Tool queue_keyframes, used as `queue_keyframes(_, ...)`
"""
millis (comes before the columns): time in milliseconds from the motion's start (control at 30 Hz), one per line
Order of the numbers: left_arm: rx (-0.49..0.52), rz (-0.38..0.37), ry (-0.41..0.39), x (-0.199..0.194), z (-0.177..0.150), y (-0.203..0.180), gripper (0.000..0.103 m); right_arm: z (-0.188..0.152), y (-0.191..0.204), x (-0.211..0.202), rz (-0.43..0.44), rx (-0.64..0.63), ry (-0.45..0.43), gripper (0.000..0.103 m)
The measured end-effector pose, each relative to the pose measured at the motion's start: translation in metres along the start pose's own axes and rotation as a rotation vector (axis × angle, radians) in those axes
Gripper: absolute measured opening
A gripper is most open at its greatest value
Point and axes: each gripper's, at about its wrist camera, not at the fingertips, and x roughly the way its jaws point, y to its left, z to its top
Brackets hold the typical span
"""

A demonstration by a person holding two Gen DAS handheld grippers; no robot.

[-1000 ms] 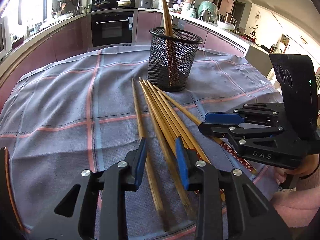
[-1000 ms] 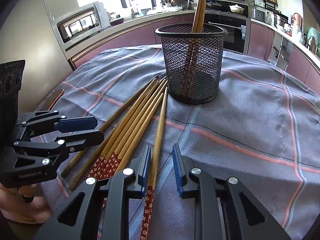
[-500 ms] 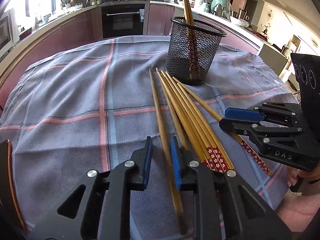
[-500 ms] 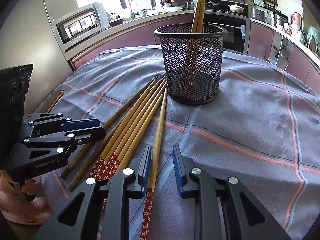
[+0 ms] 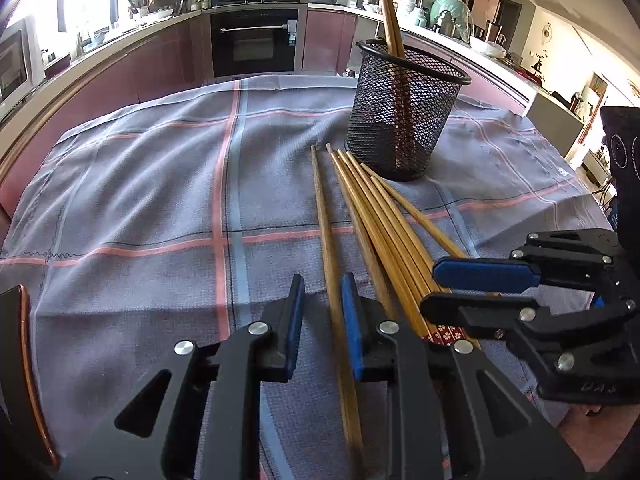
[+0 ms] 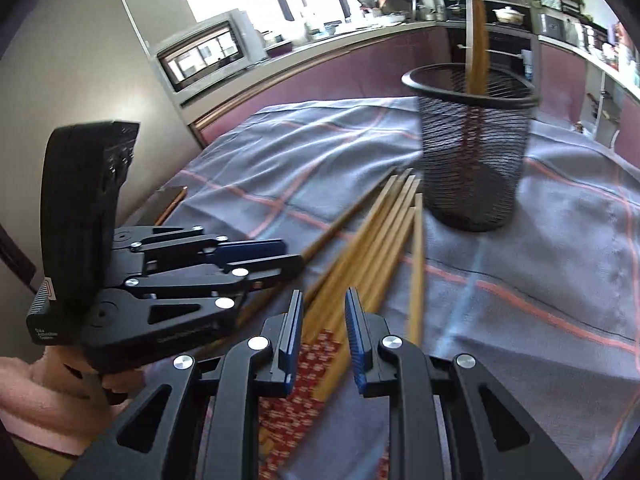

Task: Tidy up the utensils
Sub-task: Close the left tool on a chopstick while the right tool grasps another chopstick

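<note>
Left wrist view: left tongs (image 5: 322,312), jaws apart, now straddle the darker outermost chopstick (image 5: 326,232). Right tongs (image 6: 322,332) have shifted from the lone chopstick over the bundle (image 6: 360,264), also apart. Nothing gripped; mesh holder (image 5: 406,116) holds two.

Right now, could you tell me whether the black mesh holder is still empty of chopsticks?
No, the mesh holder has chopsticks standing in it, their ends rising above its rim.

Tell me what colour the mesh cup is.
Black: the mesh cup shows best in the left wrist view.
</note>
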Motion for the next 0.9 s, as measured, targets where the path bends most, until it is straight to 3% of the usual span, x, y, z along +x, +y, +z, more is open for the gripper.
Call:
queue_keyframes(133, -0.013, 0.001, 0.0, -0.002, -0.002, 0.005, 0.016, 0.003, 0.01, 0.013, 0.024, -0.015, 0.022, 0.015)
queue_keyframes(300, -0.027, -0.002, 0.003, -0.005, -0.005, 0.01, 0.015, 0.004, 0.006, 0.014, -0.025, -0.001, 0.039, 0.009)
queue_keyframes(567, -0.048, -0.014, 0.003, -0.007, -0.009, 0.016, 0.015, 0.011, 0.011, 0.016, 0.017, 0.011, 0.034, 0.011)
queue_keyframes(733, -0.06, -0.029, 0.004, -0.009, -0.011, 0.018, 0.015, 0.017, 0.007, 0.029, -0.011, 0.051, 0.074, 0.011)
queue_keyframes(900, -0.067, -0.045, 0.006, -0.01, -0.014, 0.021, 0.015, 0.02, 0.011, 0.039, -0.028, 0.064, 0.081, 0.017)
